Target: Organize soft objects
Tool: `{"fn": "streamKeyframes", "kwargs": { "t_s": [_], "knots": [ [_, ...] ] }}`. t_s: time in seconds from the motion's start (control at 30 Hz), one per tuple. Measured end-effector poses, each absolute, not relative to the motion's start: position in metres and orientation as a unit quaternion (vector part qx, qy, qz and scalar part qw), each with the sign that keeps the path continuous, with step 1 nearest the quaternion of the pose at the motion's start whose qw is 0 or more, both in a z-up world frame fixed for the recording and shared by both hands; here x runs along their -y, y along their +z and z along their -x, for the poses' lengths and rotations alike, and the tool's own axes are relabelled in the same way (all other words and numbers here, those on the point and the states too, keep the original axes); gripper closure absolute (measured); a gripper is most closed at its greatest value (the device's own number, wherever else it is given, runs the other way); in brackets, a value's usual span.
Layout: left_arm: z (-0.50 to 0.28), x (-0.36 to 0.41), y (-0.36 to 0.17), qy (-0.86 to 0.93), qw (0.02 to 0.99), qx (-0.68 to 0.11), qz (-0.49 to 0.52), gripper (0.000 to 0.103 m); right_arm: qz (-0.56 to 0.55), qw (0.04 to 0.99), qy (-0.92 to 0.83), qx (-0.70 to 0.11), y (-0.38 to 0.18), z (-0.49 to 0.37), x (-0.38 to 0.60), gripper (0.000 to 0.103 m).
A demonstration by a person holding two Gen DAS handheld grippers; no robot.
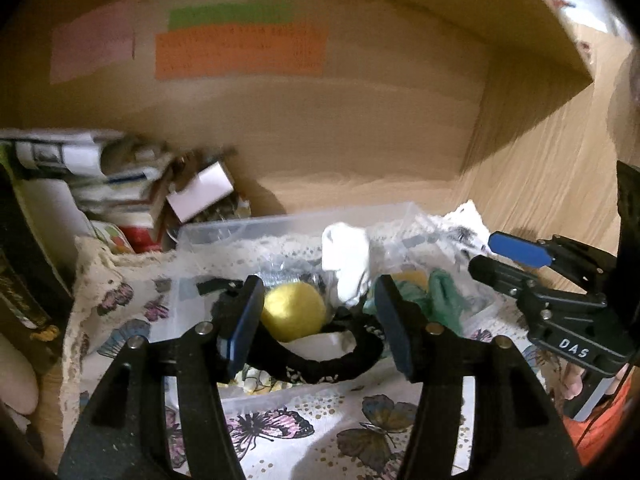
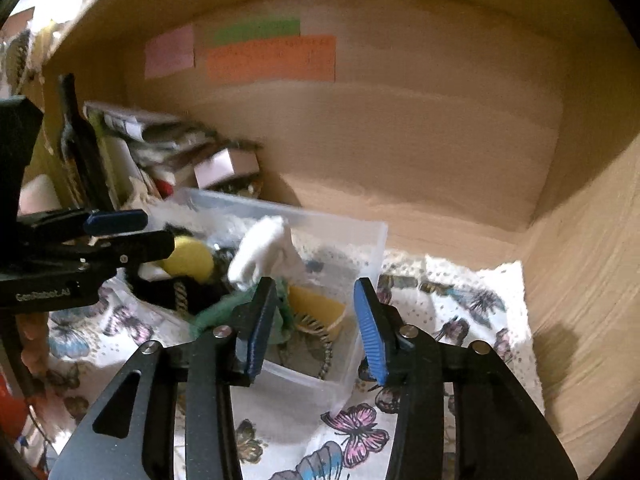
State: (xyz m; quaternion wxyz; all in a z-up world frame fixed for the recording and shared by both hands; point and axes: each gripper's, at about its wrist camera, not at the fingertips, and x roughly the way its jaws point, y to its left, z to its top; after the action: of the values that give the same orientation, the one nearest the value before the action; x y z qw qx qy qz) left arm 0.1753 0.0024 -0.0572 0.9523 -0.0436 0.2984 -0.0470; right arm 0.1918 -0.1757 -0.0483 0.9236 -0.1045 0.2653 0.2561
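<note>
— How did the two claws stand?

— The left gripper (image 1: 316, 320) was spread wide and held nothing, its blue-padded fingers (image 1: 243, 322) poised over the clear plastic storage bin (image 1: 256, 226). Between them lay a round yellow felt ball (image 1: 294, 316), with a black looped fabric band (image 1: 320, 364) just below it at six o'clock.

— And the other?

— The right gripper (image 2: 316, 324) also stood wide and empty, straddling the bin's near right corner. A crumpled green cloth (image 2: 218, 312) touched its left finger, and a yellow sponge-like piece (image 2: 316, 306) sat between the fingers, inside the bin.

— Anything else in there?

— A white soft cloth (image 1: 346, 264) stuck up at twelve o'clock from the ball. The bin rested on a butterfly-printed cloth (image 1: 280, 420) inside a wooden cabinet (image 1: 360, 128). At ten o'clock, a heap of boxes and papers (image 1: 120, 184); coloured paper notes (image 1: 240, 52) on the back wall.
</note>
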Motion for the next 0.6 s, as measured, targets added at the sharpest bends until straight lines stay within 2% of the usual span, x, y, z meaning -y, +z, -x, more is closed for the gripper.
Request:
{"fn": "streamKeyframes", "kwargs": {
  "t_s": [0.2, 0.3, 0.33, 0.4, 0.5, 0.6],
  "knots": [
    [-0.142, 0.0, -0.026, -0.028, 0.971, -0.235, 0.025, 0.04, 0.083, 0.94, 0.265, -0.196, -0.013, -0.161, 0.181, 0.048],
    [-0.127, 0.0, -0.013, -0.029, 0.977, -0.212, 0.023, 0.038, 0.072, 0.946, 0.27, -0.165, 0.002, -0.144, 0.184, 0.044],
    [-0.122, 0.0, -0.009, -0.03, 0.978, -0.206, 0.024, 0.036, 0.069, 0.947, 0.271, -0.158, 0.005, -0.14, 0.184, 0.041],
    [-0.109, -0.001, -0.002, -0.027, 0.982, -0.186, 0.027, 0.02, 0.063, 0.95, 0.272, -0.14, 0.012, -0.131, 0.186, 0.032],
    [-0.09, 0.001, 0.008, -0.018, 0.987, -0.157, 0.02, 0.017, 0.057, 0.954, 0.271, -0.116, 0.019, -0.117, 0.187, 0.022],
    [-0.074, 0.002, 0.016, -0.015, 0.99, -0.136, 0.014, 0.011, 0.051, 0.956, 0.272, -0.1, 0.023, -0.106, 0.187, 0.017]
  ]
}}
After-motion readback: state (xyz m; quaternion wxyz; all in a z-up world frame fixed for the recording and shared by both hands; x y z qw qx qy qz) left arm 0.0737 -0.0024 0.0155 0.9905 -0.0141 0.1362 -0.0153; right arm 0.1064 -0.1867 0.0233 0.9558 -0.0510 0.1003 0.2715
